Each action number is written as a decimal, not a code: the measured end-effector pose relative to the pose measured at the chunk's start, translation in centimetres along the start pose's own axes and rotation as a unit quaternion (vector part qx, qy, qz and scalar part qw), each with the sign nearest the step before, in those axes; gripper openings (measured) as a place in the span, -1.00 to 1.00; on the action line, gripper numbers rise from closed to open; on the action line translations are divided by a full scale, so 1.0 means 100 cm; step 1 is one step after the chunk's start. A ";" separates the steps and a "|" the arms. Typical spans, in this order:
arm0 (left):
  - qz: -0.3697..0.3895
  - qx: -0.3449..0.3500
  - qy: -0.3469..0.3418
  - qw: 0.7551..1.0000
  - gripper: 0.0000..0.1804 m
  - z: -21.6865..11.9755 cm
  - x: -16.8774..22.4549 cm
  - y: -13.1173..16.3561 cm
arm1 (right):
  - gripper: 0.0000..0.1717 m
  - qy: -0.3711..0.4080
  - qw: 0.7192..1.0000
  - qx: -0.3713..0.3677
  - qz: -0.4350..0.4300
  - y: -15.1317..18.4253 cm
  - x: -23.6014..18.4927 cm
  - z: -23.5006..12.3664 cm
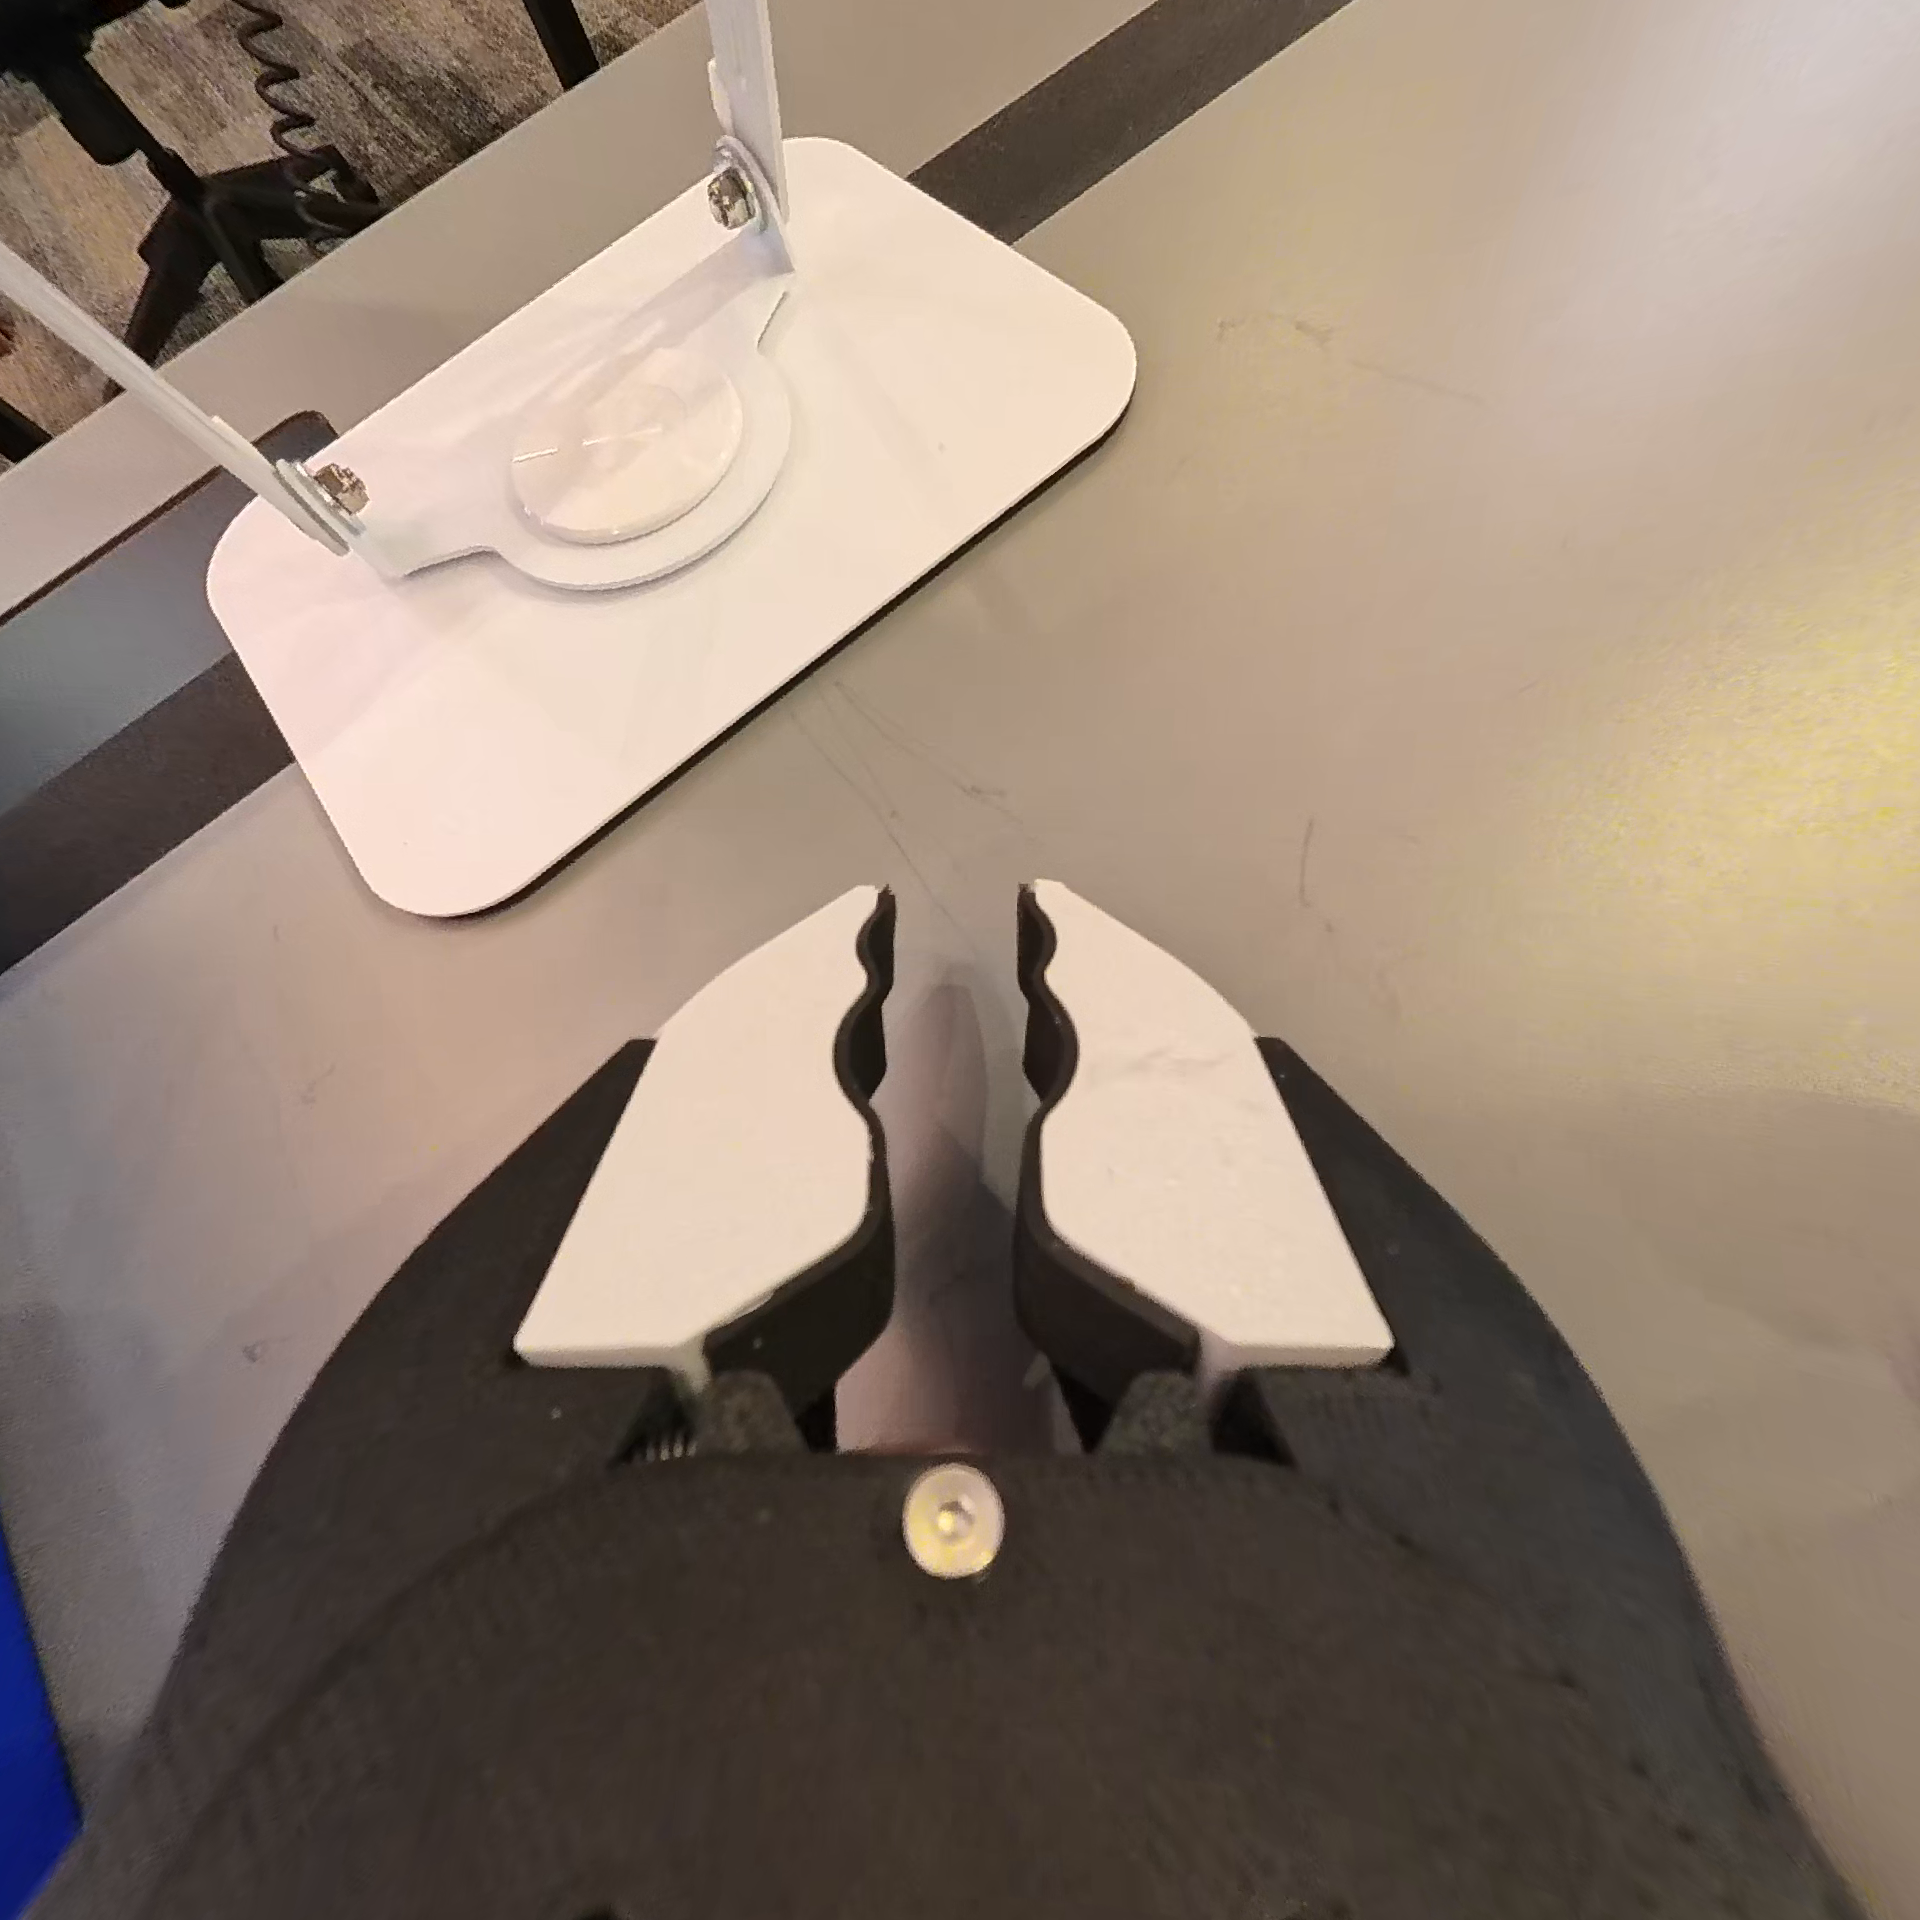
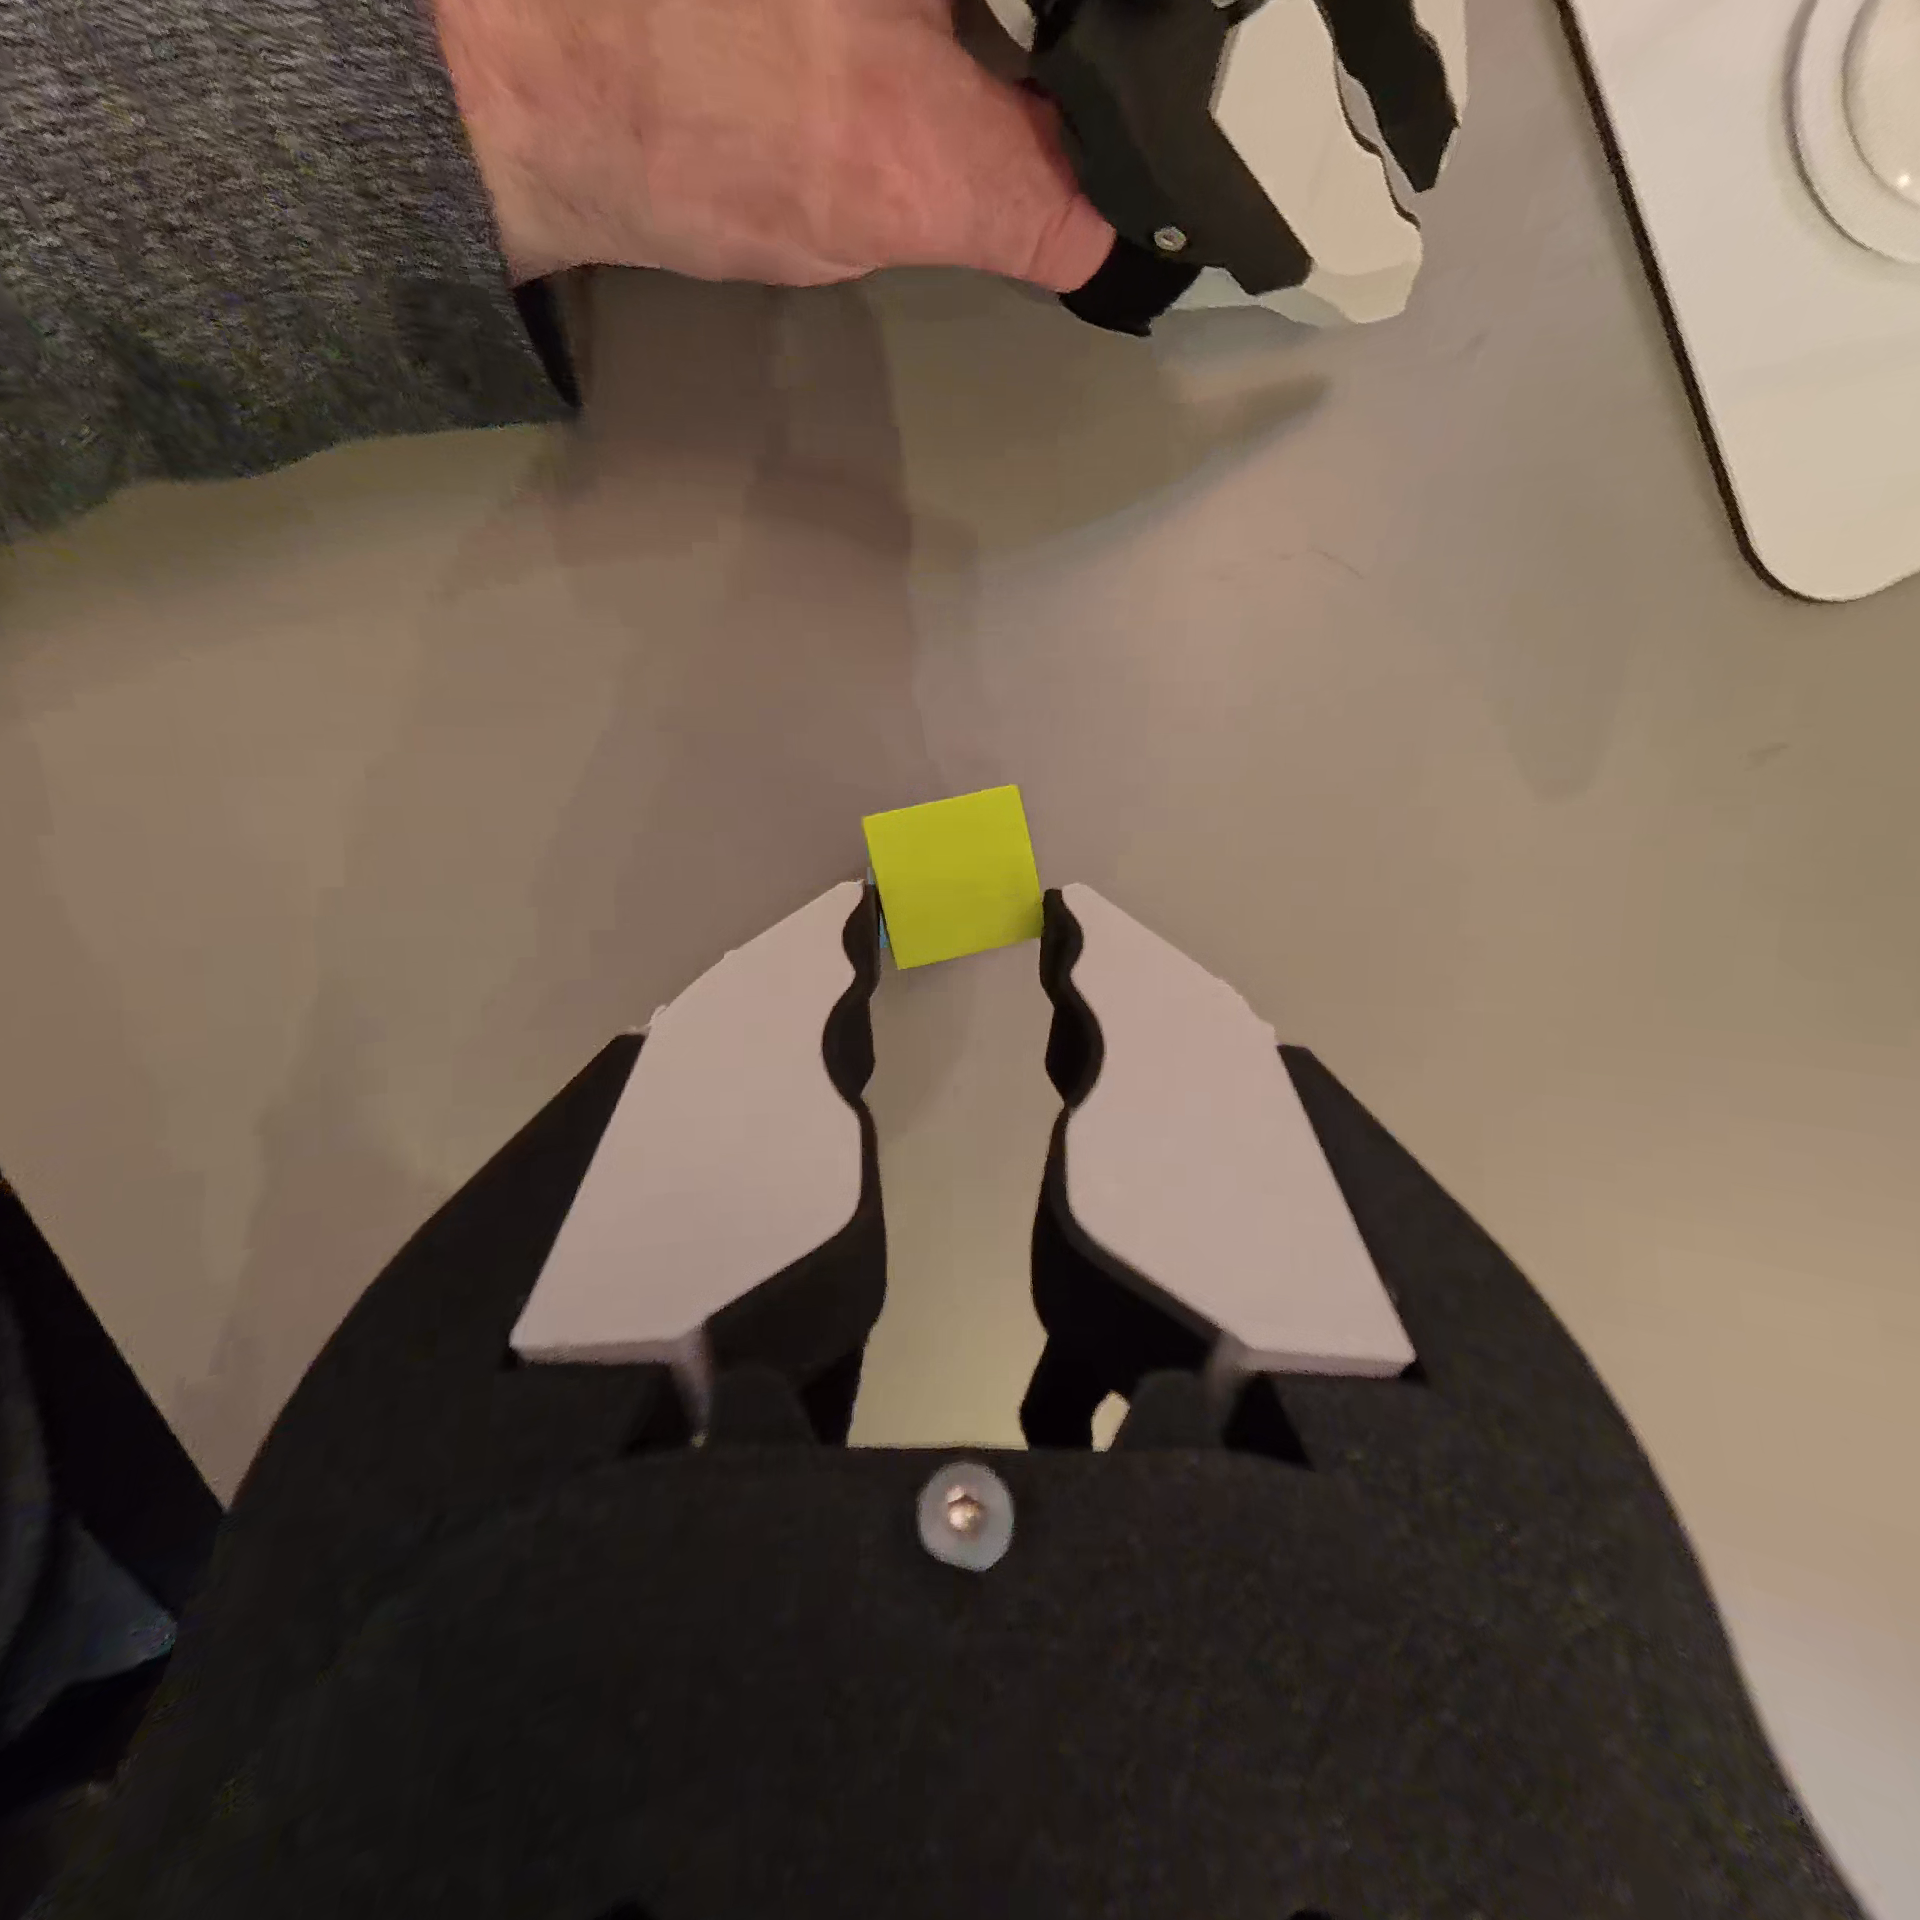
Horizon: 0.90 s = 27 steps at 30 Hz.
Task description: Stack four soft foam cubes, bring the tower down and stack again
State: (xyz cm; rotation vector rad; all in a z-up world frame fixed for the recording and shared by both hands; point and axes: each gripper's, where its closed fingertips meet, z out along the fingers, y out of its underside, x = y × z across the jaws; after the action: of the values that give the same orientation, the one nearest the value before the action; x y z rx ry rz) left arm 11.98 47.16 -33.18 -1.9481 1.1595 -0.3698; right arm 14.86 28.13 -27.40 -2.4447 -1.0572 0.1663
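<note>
Between the tips of the right gripper (image 2: 958,914) sits a yellow-green cube (image 2: 953,878), tilted a little, with both black pads pressed against its sides. A thin sliver of blue shows at the cube's left edge, against the left pad; what it belongs to cannot be told. The cube hangs over a bare grey table (image 2: 1351,935), seen from above, with soft shadows beneath it.

Farther off in the right wrist view, a hand (image 2: 769,135) with a grey knitted sleeve (image 2: 208,260) holds the left gripper (image 1: 956,914) near the top edge, well apart from the cube. In its own view that gripper's fingers stand a narrow way apart with nothing between them; only the scuffed table shows through the gap. A faint yellow glow tints the table at the right of that view.

Beyond the left gripper lies a white stand base (image 1: 665,582), a flat rounded plate with a round disc and two thin white struts bolted to it. A corner of the same base shows at the upper right of the right wrist view. Past the table's far edge are dark chair legs (image 1: 187,187) on carpet.
</note>
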 end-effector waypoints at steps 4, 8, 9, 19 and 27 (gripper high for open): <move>-0.002 0.001 0.001 1.000 -0.76 0.000 0.000 0.000 | -0.66 0.028 0.999 -0.010 0.032 0.003 -0.001 0.003; -0.003 0.002 0.002 1.000 -0.76 -0.001 0.000 0.000 | -0.66 0.039 0.998 -0.011 0.057 0.005 -0.002 0.006; -0.003 0.002 0.002 1.000 -0.76 -0.001 0.000 0.000 | -0.66 0.040 0.997 -0.010 0.062 0.006 -0.003 0.006; -0.004 0.001 0.002 1.000 -0.76 0.000 0.000 0.000 | -0.66 0.049 0.996 -0.019 0.071 0.009 -0.003 0.010; -0.002 0.000 0.002 1.000 -0.76 0.000 0.000 0.000 | -0.66 0.045 0.996 -0.020 0.072 0.011 -0.004 0.014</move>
State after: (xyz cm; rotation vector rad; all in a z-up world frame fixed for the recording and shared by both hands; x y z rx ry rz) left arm 11.97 47.18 -33.19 -1.9516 1.1577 -0.3753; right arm 14.90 27.68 -29.18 -2.5405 -0.8534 0.0811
